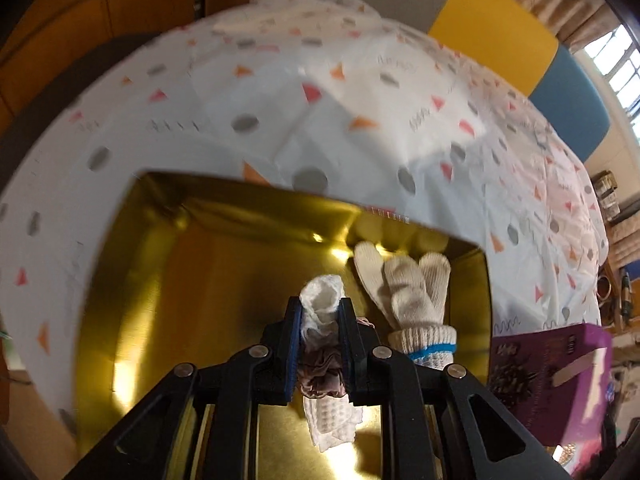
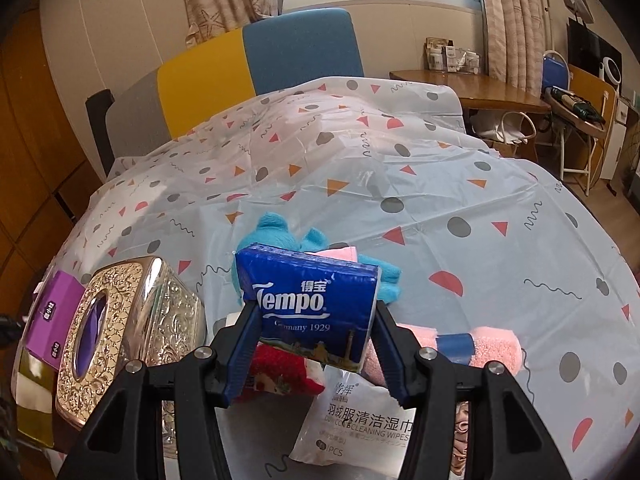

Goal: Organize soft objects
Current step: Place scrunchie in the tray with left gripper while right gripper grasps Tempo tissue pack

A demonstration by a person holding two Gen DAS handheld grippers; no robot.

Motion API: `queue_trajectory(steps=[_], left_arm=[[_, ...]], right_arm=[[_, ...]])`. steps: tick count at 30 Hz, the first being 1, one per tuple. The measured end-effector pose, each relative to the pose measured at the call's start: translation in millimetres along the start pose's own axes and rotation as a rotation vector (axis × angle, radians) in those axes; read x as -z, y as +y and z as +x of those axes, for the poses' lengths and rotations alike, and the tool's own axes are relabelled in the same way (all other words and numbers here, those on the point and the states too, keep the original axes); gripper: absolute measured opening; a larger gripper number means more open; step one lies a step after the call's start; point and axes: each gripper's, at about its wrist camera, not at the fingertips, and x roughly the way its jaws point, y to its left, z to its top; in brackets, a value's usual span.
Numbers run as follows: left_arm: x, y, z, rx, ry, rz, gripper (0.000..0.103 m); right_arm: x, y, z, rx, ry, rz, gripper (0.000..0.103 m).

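Observation:
In the left wrist view my left gripper (image 1: 320,316) is shut on a white mesh cloth (image 1: 322,304) with a brownish ruffled scrunchie (image 1: 322,374) behind it, held over the gold tray (image 1: 192,280). A white knit glove (image 1: 408,296) with a blue cuff stripe lies in the tray to the right. In the right wrist view my right gripper (image 2: 318,312) is shut on a blue Tempo tissue pack (image 2: 316,304), held above the table. Under it lie a turquoise plush (image 2: 280,232), a red fluffy cloth (image 2: 280,372), a pink rolled towel (image 2: 476,348) and a wet-wipes packet (image 2: 356,428).
A patterned tablecloth (image 2: 440,184) covers the table. An ornate silver tissue box (image 2: 120,332) and a purple box (image 2: 52,316) stand at the left; the purple box also shows in the left wrist view (image 1: 552,376). Chairs stand behind the table.

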Motion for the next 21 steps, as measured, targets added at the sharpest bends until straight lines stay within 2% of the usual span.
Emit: queue_trajectory(steps=[3, 5, 12, 17, 21], left_arm=[[0.2, -9.4, 4.3, 0.043, -0.006, -0.018, 0.028], [-0.6, -14.5, -0.5, 0.043, -0.031, -0.016, 0.051], [16.1, -8.2, -31.5, 0.006, -0.120, 0.007, 0.056], [55.3, 7.3, -62.2, -0.085, -0.219, 0.044, 0.065], [95.8, 14.8, -76.8, -0.136, -0.267, 0.089, 0.066]], right_arm=[[1.2, 0.4, 0.2, 0.003, 0.002, -0.007, 0.055], [0.7, 0.1, 0.6, 0.007, -0.001, -0.009, 0.055], [-3.1, -6.9, -0.6, 0.016, -0.020, 0.014, 0.055], [-4.8, -8.1, -0.3, 0.017, -0.019, 0.018, 0.055], [-4.1, -6.8, 0.7, 0.015, -0.011, 0.011, 0.055]])
